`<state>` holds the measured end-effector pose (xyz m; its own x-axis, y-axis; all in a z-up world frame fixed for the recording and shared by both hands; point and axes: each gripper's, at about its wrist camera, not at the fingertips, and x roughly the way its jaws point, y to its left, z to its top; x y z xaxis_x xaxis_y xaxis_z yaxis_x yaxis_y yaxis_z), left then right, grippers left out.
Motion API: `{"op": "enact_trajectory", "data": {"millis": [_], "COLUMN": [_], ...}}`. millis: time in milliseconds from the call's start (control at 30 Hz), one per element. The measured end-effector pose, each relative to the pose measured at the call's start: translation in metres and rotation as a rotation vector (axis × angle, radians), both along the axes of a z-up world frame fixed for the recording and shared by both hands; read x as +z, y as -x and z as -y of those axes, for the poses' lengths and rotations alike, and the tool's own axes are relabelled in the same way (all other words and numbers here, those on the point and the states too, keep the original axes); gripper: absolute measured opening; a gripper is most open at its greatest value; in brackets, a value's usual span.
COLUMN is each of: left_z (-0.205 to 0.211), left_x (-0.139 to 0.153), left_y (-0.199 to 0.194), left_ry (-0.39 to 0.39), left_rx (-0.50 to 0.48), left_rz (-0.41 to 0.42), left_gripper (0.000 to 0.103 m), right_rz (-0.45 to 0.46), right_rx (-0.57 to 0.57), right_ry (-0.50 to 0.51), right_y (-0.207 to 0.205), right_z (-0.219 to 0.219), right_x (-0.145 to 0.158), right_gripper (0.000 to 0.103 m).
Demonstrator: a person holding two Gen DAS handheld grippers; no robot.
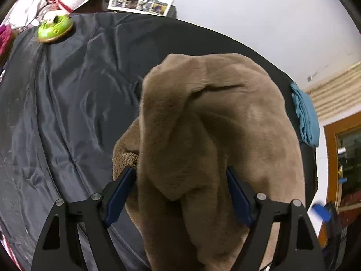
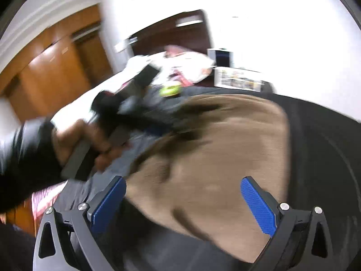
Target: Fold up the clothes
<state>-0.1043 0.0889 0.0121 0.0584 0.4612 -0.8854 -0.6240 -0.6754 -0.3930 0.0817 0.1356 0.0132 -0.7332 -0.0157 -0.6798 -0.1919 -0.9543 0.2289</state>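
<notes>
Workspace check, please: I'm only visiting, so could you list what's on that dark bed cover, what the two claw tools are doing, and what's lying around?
Surface: dark shiny sheet, wrinkled, spread over the work area.
Job's things: brown fleece garment, bunched and draped, not yet folded flat; a folded blue cloth lies at the sheet's far edge.
Clutter: green round object on the sheet's far corner; photo sheet beyond it.
Grippers: left gripper open, fleece hanging between its fingers; right gripper open above the fleece, its view blurred.
Cables: nothing seen.
Surroundings: white wall, wooden doors, a person's hand holding the other tool.
</notes>
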Motion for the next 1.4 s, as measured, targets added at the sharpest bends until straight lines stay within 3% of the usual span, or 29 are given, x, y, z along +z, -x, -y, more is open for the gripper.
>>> {"op": "enact_trajectory", "data": {"millis": [133,233,467,1000,1400], "left_z": [0.001,0.002,0.004,0.001,-0.001], "left_x": [-0.006,-0.01,-0.019,-0.023,-0.022], "left_y": [0.003,0.006,0.013,0.014,0.011], "left_ry": [-0.007,-0.018,-0.041,-0.078,-0.117], "left_rx": [0.007,0.014,0.028,-0.013,-0.04], "left_rz": [0.025,0.055,0.121,0.155,0.193], "left_gripper": [0.086,0.089,0.095,0.102,0.102], "right_rz": [0.056,0.087,0.128,0.153,0.189], "right_rx": [-0.108,-0.148,-0.172,-0.093,-0.045], "right_ry": [0.125,0.275,0.463,0.631,0.676], "right_y": [-0.003,0.004,0.031,0.051,0.066], "right_z": [-0.058,-0.099,-0.148,-0.16,-0.155], "right_x": [-0.014,-0.032,-0.063,-0.1,-0.115], "right_gripper": [0.103,0.103,0.103,0.103,0.103]}}
